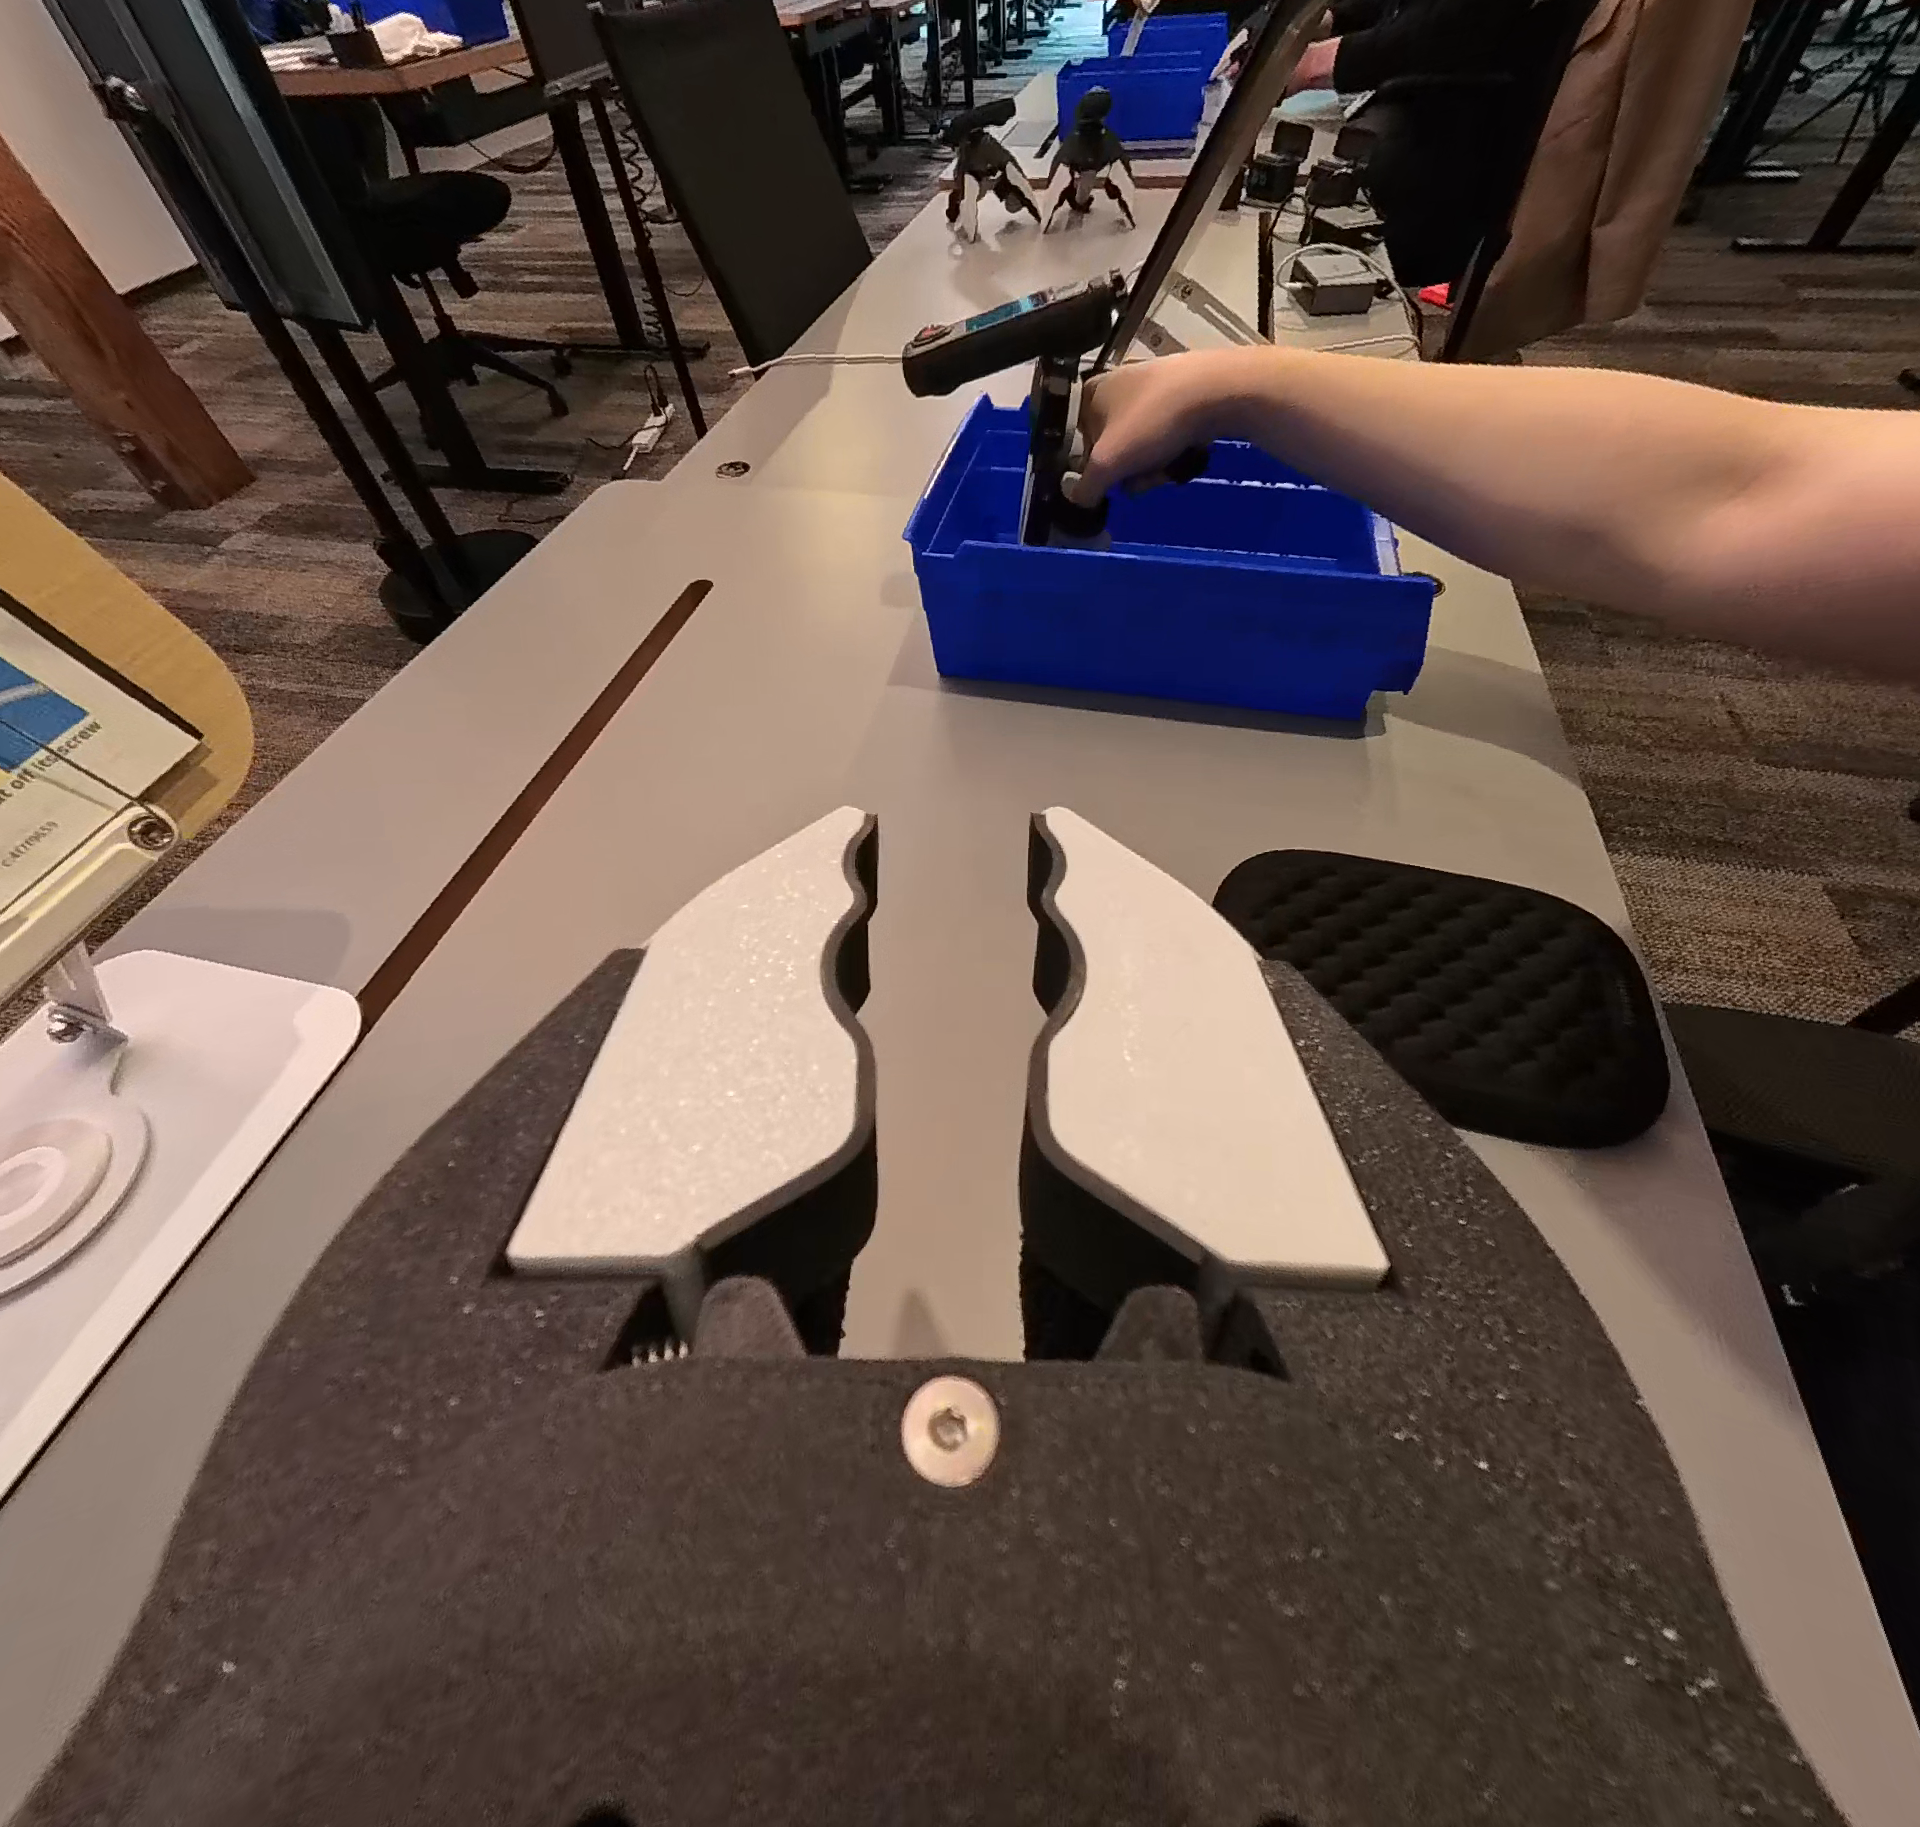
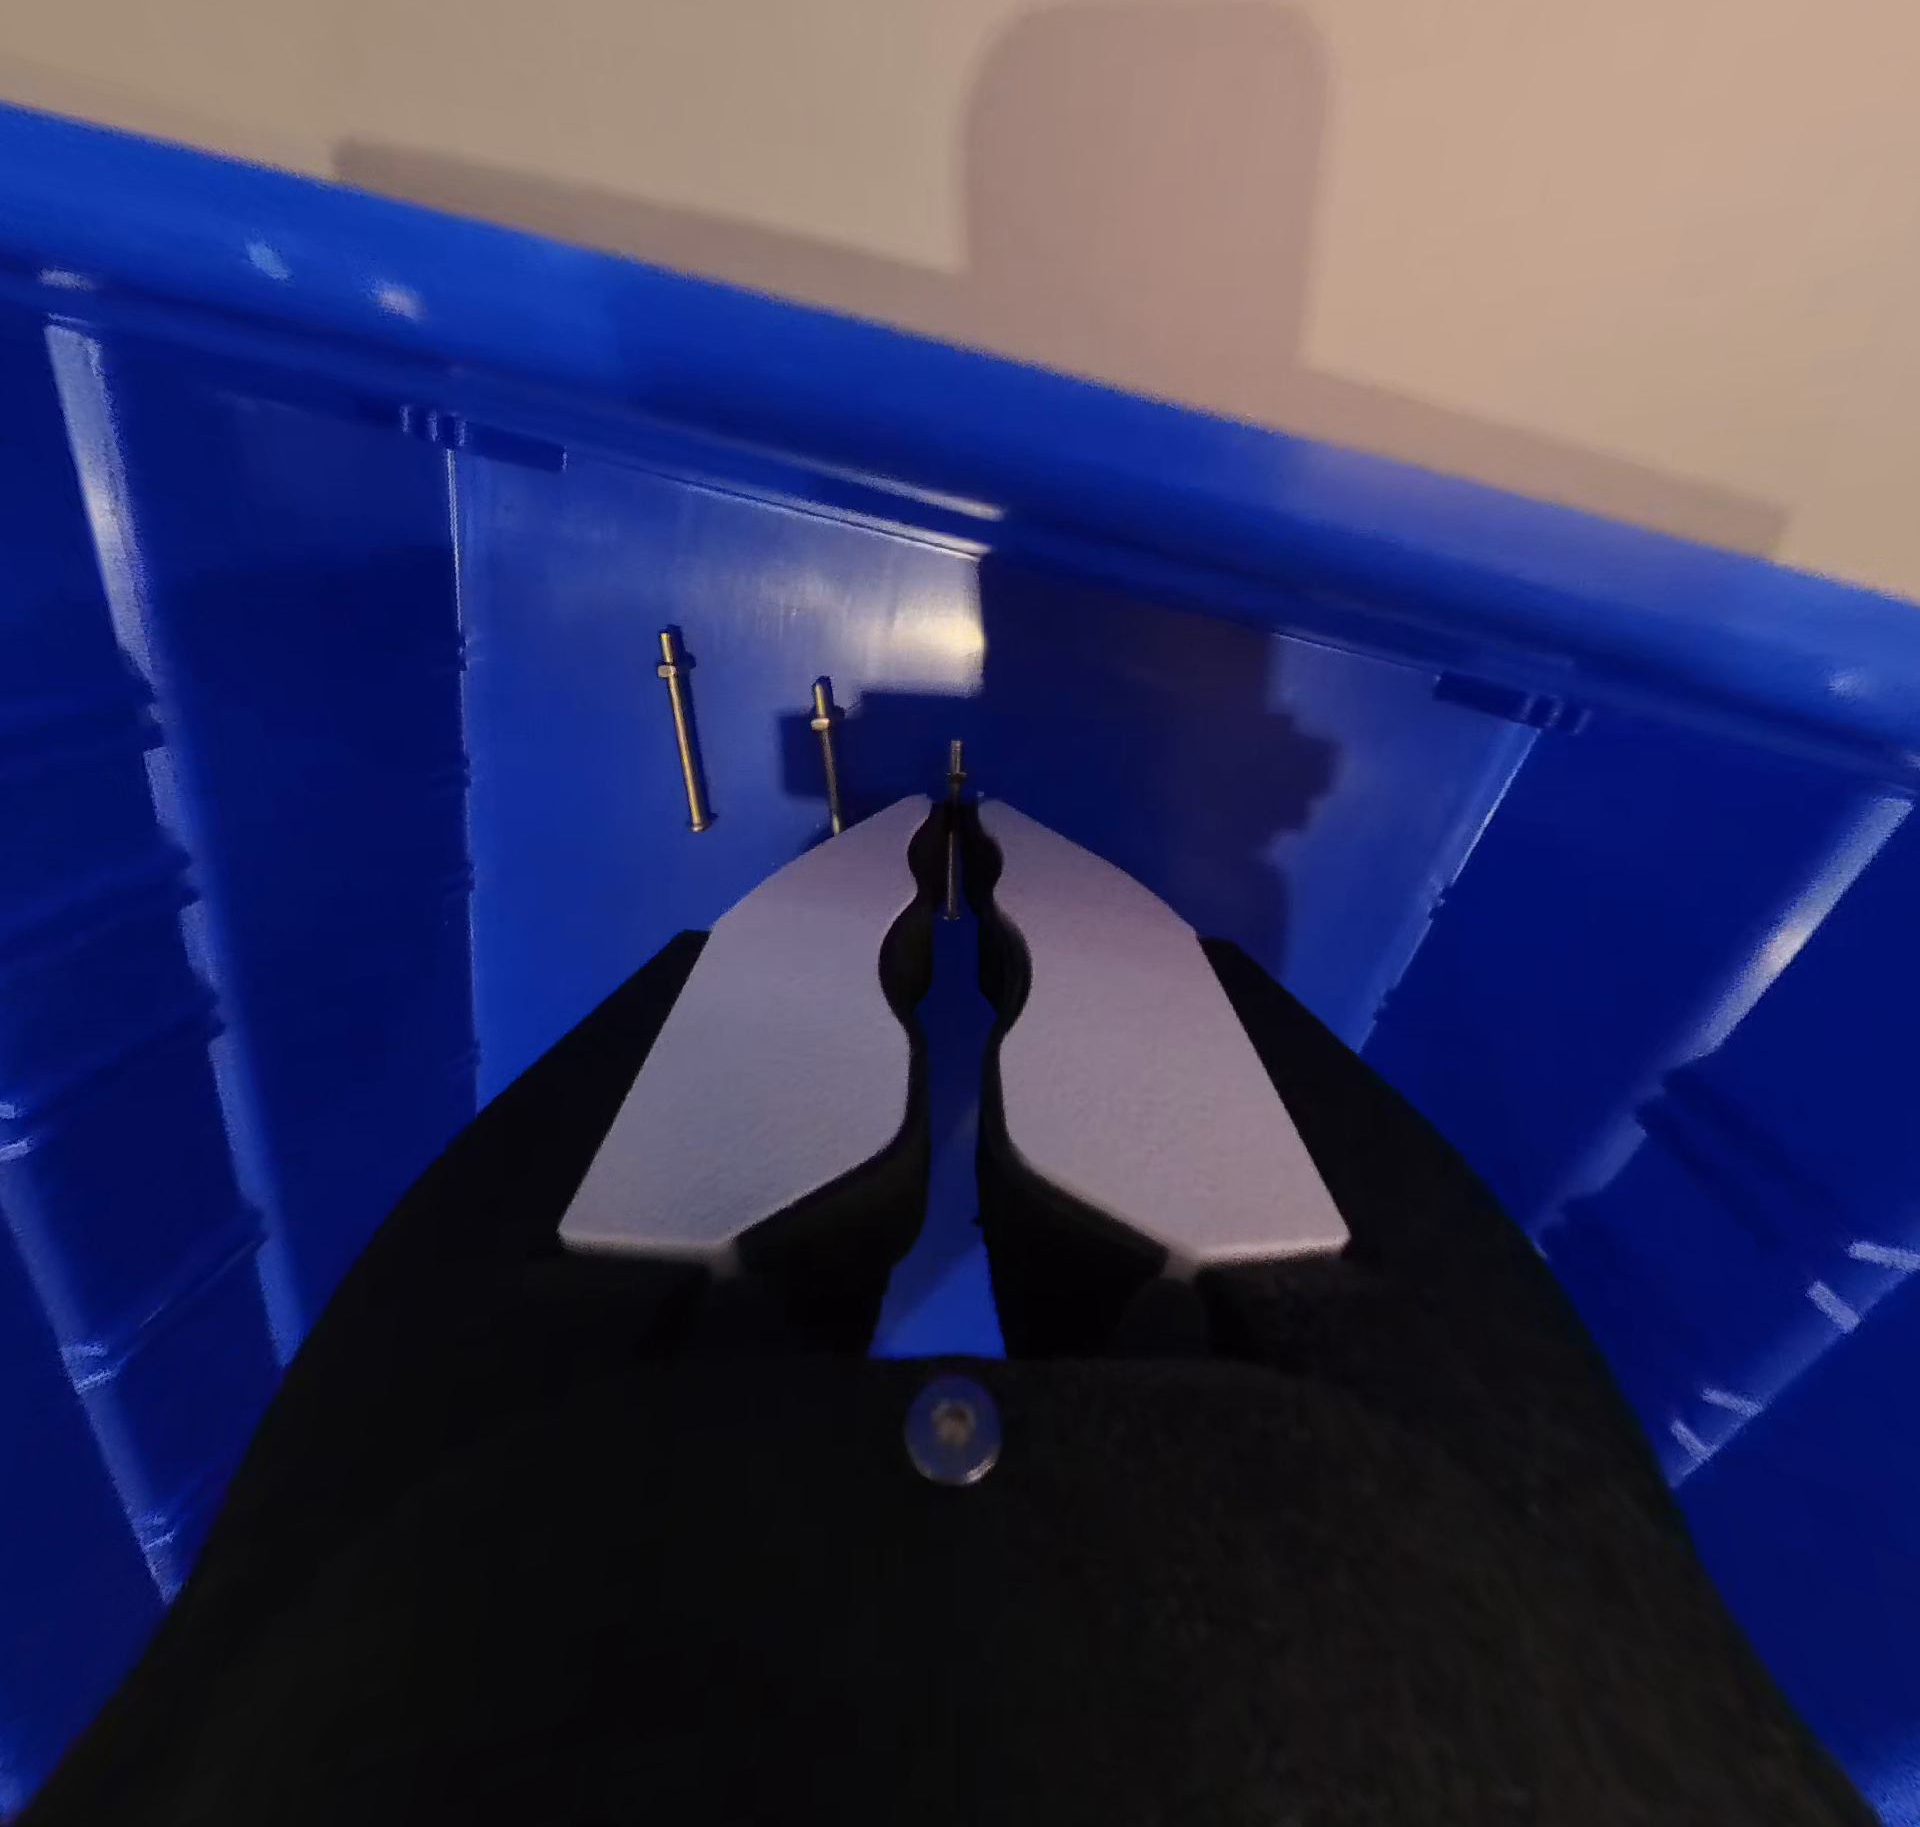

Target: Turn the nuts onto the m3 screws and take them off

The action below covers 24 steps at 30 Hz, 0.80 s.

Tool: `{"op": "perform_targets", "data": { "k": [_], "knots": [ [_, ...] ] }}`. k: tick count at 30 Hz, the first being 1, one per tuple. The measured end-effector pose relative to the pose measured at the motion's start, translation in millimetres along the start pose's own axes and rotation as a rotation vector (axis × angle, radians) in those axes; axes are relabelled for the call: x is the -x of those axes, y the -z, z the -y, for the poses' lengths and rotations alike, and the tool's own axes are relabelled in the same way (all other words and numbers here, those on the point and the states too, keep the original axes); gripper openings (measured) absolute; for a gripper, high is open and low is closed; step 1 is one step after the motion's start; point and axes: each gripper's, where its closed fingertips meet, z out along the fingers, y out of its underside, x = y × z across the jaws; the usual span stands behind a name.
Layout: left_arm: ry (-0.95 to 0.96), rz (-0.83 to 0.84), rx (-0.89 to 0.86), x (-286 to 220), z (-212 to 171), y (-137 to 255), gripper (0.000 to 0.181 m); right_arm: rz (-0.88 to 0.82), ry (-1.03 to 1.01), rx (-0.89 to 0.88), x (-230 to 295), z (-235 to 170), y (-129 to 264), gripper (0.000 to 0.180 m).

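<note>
In the right wrist view, my right gripper point(image 2: 952, 813) is down inside a blue bin point(image 2: 935, 427), shut on a thin screw point(image 2: 953, 842) with a small nut near its tip. Two more long screws with nuts lie on the bin floor to the left: one point(image 2: 684, 733) farther left, one point(image 2: 827, 754) beside my left finger. In the left wrist view, my left gripper point(image 1: 951, 827) is open and empty above the grey table point(image 1: 644, 697), well short of the blue bin point(image 1: 1164, 603). A person's hand holds the right gripper point(image 1: 1060, 447) in the bin there.
A black padded armrest point(image 1: 1455, 998) sits right of my left gripper. A white stand base point(image 1: 156, 1102) with a tilted board is at the left. A long slot point(image 1: 540, 801) runs along the table. Two idle grippers point(image 1: 1039, 167) and more blue bins stand farther back. Some 50 cm of space lies between my two pairs of fingers.
</note>
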Motion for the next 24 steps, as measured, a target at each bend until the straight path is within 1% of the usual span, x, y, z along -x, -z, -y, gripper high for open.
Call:
{"op": "perform_targets", "data": {
  "k": [11,14,17,21,24],
  "knots": [
    [0.019,0.012,-0.008,3.0,-2.8,3.7,0.027,0.029,0.009,-0.03,0.4,1.1,-1.7,0.003],
    [0.017,0.009,-0.014,1.4,-0.6,5.0,0.027,0.039,0.016,-0.037,3.5,0.6,-1.1,0.009],
    [0.014,-0.003,-0.025,-2.0,3.2,7.1,0.026,0.003,0.045,-0.041,2.2,-1.1,2.8,0.009],
    [-0.001,0.004,-0.054,-4.3,13.1,15.7,0.026,-0.022,0.061,-0.119,6.1,0.5,27.2,0.009],
    [-0.025,0.037,-0.07,-1.9,20.9,24.5,0.026,-0.063,0.086,-0.214,12.3,-0.5,65.3,0.009]
  ]
}}
